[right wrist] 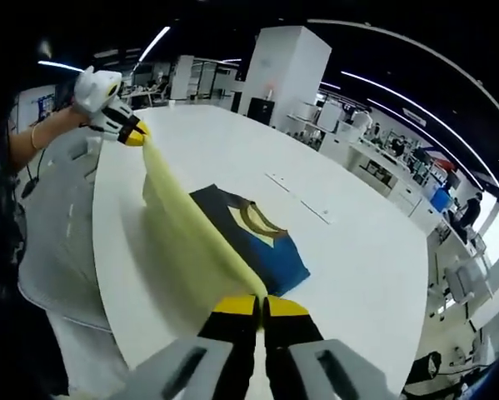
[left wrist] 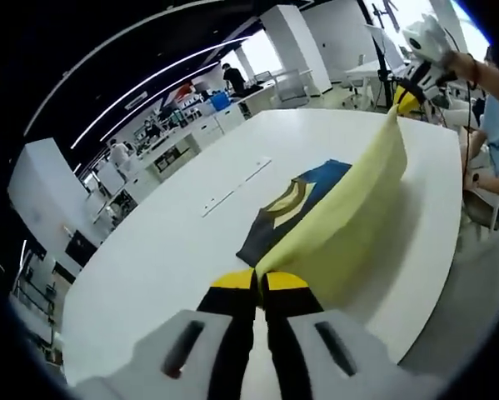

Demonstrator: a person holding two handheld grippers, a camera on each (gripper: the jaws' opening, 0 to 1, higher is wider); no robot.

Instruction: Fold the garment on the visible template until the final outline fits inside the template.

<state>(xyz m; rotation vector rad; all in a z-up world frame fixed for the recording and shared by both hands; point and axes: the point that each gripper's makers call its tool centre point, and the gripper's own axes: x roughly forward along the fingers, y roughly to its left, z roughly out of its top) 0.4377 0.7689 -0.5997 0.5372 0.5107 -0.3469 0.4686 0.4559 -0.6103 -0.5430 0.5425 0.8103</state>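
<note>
A garment with a pale yellow part (left wrist: 349,217) and a dark blue part with a yellow emblem (left wrist: 295,200) lies on the white table (left wrist: 166,250). Its yellow edge is lifted and stretched between both grippers. My left gripper (left wrist: 259,279) is shut on one end of the yellow fabric. At the far end, in the left gripper view, the right gripper (left wrist: 407,98) pinches the other corner. From the right gripper view, my right gripper (right wrist: 260,304) is shut on the yellow fabric (right wrist: 191,225), and the left gripper (right wrist: 132,132) holds the far corner above the blue part (right wrist: 261,242).
Thin marks (left wrist: 237,187) lie on the table beyond the garment. The table's curved edge (left wrist: 449,250) runs close to the garment. A person's arm (right wrist: 41,133) holds the far gripper. Desks, chairs and a white pillar (right wrist: 286,71) stand in the background.
</note>
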